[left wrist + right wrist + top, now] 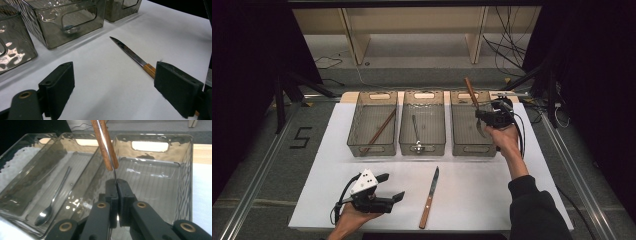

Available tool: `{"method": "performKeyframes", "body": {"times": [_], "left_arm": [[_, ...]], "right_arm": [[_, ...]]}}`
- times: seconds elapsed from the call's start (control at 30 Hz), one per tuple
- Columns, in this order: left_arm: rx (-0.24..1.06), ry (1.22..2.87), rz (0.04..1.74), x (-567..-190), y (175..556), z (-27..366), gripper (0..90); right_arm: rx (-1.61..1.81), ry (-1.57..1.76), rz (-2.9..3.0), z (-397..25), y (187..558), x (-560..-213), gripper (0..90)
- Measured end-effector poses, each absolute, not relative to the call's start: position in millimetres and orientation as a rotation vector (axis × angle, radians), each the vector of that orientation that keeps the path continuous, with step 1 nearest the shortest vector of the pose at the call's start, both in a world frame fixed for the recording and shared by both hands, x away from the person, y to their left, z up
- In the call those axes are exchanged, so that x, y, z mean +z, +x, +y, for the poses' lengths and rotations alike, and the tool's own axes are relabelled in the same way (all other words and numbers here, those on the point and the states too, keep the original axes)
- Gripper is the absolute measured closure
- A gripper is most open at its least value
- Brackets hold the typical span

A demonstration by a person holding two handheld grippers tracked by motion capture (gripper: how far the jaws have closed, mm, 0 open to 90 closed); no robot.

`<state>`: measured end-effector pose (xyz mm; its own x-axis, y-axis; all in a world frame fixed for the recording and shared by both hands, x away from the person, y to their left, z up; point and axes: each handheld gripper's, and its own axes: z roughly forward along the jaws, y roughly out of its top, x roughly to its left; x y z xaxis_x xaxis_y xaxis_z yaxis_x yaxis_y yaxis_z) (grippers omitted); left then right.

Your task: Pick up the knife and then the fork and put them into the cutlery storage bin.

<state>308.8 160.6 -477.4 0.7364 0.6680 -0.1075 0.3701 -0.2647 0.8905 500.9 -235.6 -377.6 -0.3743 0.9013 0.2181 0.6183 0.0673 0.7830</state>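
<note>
Right gripper (484, 116) pinches a wooden-handled utensil (470, 92) upright over the right bin (470, 146); left gripper (388, 186) rests open

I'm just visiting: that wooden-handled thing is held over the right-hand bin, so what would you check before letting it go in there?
1. Grip: right tool shut on the wooden-handled utensil, clamping its metal part. Ok.
2. Position: utensil over the right bin. Ok.
3. Bin contents: floor looks bare. Ok.
4. What the utensil is: its working end is hidden. Cannot tell.
5. Left tool open, near the table's front edge, apart from the bins. Ok.
6. Knife flat on the table, away from the drop. Ok.
</note>
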Motion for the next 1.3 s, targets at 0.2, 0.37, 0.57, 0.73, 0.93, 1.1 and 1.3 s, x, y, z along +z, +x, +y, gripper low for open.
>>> {"method": "performKeyframes", "body": {"times": [0.2, 0.37, 0.57, 0.73, 0.93, 1.1, 1.3], "left_arm": [[0.353, 1.884, 0.797, -477.3, 308.5, 159.7, 16.5], [0.348, 1.885, 0.794, -477.7, 308.5, 158.9, 16.4], [0.349, 1.886, 0.797, -478.0, 308.7, 159.1, 16.4], [0.349, 1.885, 0.798, -477.9, 308.7, 159.1, 16.4], [0.345, 1.896, 0.794, -478.2, 308.8, 158.6, 16.3], [0.343, 1.899, 0.797, -478.4, 309.1, 159.0, 16.3], [0.341, 1.900, 0.796, -478.5, 309.1, 158.7, 16.3]], "right_arm": [[1.185, 1.539, 2.017, -238.0, 505.3, -382.1, 88.5], [1.153, 1.556, 2.022, -238.5, 508.2, -387.2, 88.5], [1.115, 1.574, 2.039, -236.0, 508.8, -393.0, 88.5], [1.092, 1.594, 2.048, -235.6, 508.2, -398.5, 88.5], [1.061, 1.612, 2.058, -233.8, 507.5, -405.6, 88.2], [1.030, 1.620, 2.066, -231.6, 507.3, -408.7, 88.2], [1.012, 1.629, 2.072, -230.9, 507.3, -411.1, 87.5]]}}
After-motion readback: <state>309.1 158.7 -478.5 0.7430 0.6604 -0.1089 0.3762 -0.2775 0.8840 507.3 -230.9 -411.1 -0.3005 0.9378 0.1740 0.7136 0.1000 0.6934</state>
